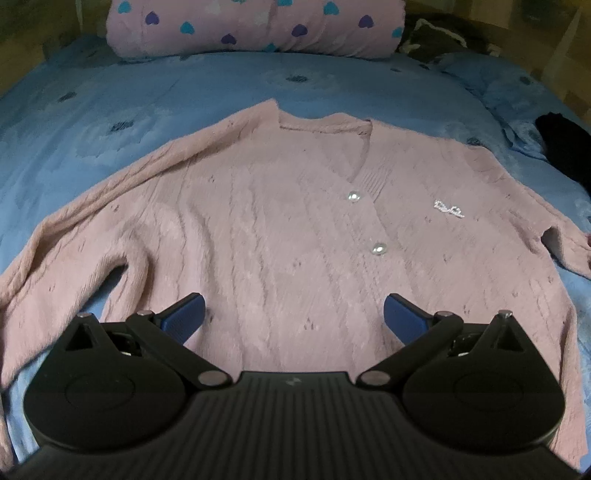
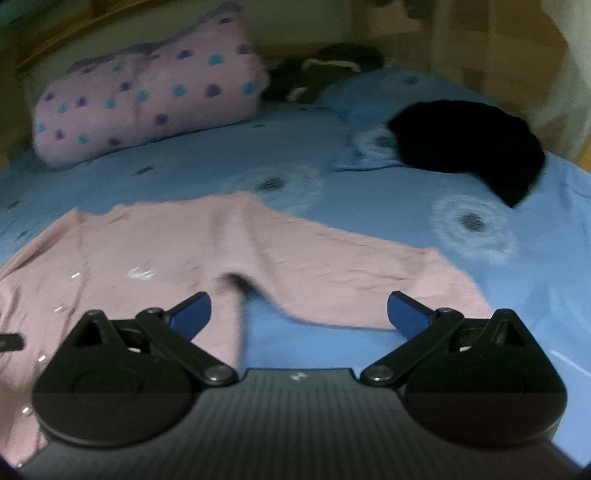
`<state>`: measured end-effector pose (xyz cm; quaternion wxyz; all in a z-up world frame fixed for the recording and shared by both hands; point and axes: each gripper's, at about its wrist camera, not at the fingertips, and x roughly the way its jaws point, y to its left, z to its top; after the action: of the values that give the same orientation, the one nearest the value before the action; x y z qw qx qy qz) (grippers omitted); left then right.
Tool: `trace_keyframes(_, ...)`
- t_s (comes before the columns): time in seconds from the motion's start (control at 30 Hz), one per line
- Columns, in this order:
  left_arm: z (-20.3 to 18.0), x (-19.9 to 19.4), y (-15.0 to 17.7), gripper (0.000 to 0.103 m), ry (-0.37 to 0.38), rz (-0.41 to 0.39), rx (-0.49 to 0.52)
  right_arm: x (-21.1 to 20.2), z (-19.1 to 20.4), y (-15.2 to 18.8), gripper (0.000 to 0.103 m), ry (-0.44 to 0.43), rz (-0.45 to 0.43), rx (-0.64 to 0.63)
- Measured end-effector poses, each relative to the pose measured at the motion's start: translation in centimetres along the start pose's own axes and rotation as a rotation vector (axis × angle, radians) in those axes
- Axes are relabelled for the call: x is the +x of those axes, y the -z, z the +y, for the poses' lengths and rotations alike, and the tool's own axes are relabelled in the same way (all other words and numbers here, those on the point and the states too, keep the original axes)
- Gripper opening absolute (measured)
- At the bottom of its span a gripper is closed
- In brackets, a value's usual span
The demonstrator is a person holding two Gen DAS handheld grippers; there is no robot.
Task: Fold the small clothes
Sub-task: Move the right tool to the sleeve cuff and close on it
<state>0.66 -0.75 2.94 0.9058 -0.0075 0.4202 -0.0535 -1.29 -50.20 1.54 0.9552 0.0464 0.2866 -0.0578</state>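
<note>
A blue flowered bed (image 1: 184, 96) fills our view, a pink heart-print pillow (image 1: 255, 26) at its head and a dark garment (image 2: 469, 144) lying off to the right. Spread flat across the bed, front up and buttoned, lies the pink cardigan (image 1: 258, 221) we mean to fold, its sleeves stretched out to either side, which we judge leaves them ready to be turned in first. Our left hand-held gripper (image 1: 294, 314) hangs released over the lower hem, grasping nothing. Our right hand-held gripper (image 2: 299, 312), equally spread and empty, faces the right sleeve (image 2: 351, 280) near the armpit; this view is blurred.
</note>
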Motion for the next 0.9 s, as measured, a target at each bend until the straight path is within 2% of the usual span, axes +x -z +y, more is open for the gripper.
trace_keyframes(0.13, -0.5, 1.2, -1.0, 0.103, 0.007, -0.005, 0.017, 1.5, -2.7, -0.1, 0.103, 0.059, 0.012, 0.002)
trace_keyframes(0.27, -0.3, 3.1, -1.5, 0.103, 0.005, 0.002, -0.009, 3.0, -5.2, 0.2, 0.103, 0.085, 0.040, 0.031)
trace_keyframes(0.4, -0.1, 4.5, -1.1, 0.103, 0.006, 0.015, -0.012, 3.8, -5.6, 0.7, 0.103, 0.100, 0.049, -0.001)
trace_keyframes(0.5, -0.5, 4.8, -0.7, 0.103, -0.014, -0.005, 0.039, 4.4, -5.5, 1.0, 0.091, 0.097, 0.039, -0.039)
trace_keyframes(0.57, -0.8, 4.9, -0.5, 0.103, -0.023, -0.016, 0.060, 4.7, -5.7, 1.0, 0.077, 0.109, 0.046, -0.043)
trace_keyframes(0.7, -1.0, 5.1, -0.1, 0.103, -0.032, -0.027, 0.078, 5.0, -6.2, 1.1, 0.071, 0.116, 0.065, -0.039)
trace_keyframes(0.9, -0.7, 5.2, 0.2, 0.103, -0.024, -0.025, 0.072, 5.2, -5.9, 1.4, 0.070, 0.121, 0.094, -0.086)
